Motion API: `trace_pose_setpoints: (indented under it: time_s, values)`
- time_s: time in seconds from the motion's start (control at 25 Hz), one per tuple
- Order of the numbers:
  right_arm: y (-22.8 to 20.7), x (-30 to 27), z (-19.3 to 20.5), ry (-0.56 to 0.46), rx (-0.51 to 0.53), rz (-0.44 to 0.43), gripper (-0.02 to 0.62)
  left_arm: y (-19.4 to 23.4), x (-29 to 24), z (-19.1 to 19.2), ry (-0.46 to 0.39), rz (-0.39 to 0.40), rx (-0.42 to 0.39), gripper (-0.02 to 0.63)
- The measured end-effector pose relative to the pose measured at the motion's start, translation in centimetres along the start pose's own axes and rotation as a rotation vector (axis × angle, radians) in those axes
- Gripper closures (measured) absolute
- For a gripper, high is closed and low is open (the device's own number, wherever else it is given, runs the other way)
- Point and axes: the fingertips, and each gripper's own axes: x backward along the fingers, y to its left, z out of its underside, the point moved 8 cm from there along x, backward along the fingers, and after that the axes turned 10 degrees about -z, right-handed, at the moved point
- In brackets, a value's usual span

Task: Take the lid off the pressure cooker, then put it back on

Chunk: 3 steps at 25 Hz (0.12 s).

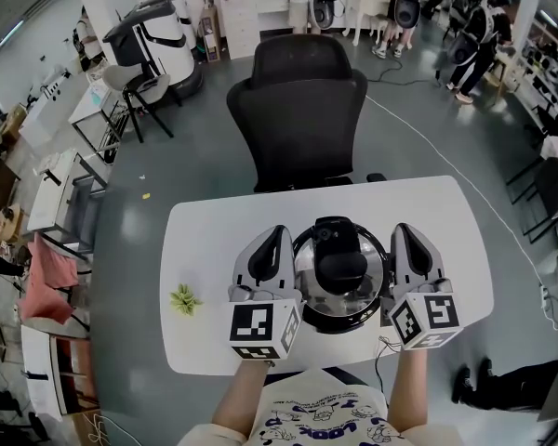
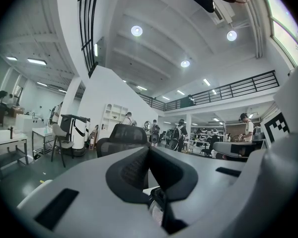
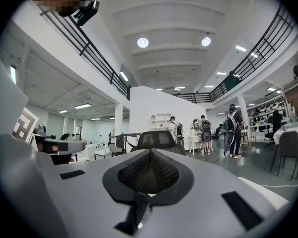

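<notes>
2 closed grippers flank the lidded pressure cooker (image 1: pixel 339 316) on a white table (image 1: pixel 214 240).
The cooker stands mid-table toward the near edge, with its steel lid (image 1: pixel 306 269) on and a black handle (image 1: pixel 340 266) running near to far across the top. The left gripper (image 1: pixel 281 233) sits just left of the pot and the right gripper (image 1: pixel 402 230) just right of it, both pointing level toward the far side; whether either touches the pot I cannot tell. In each gripper view the 2 jaws are pressed together with nothing between them. A small green plant (image 1: pixel 184 298) lies on the table left of the left gripper. A black office chair (image 1: pixel 298 110) stands at the far edge.
</notes>
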Motion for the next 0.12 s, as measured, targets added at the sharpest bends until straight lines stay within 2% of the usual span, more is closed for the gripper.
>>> trace_pose_setpoints:
  time_s: [0.12]
  values:
    - [0.02,0.17,-0.16,-0.001,0.003,0.0,0.584,-0.09,0.15,-0.15,-0.003,0.0,0.001,0.592]
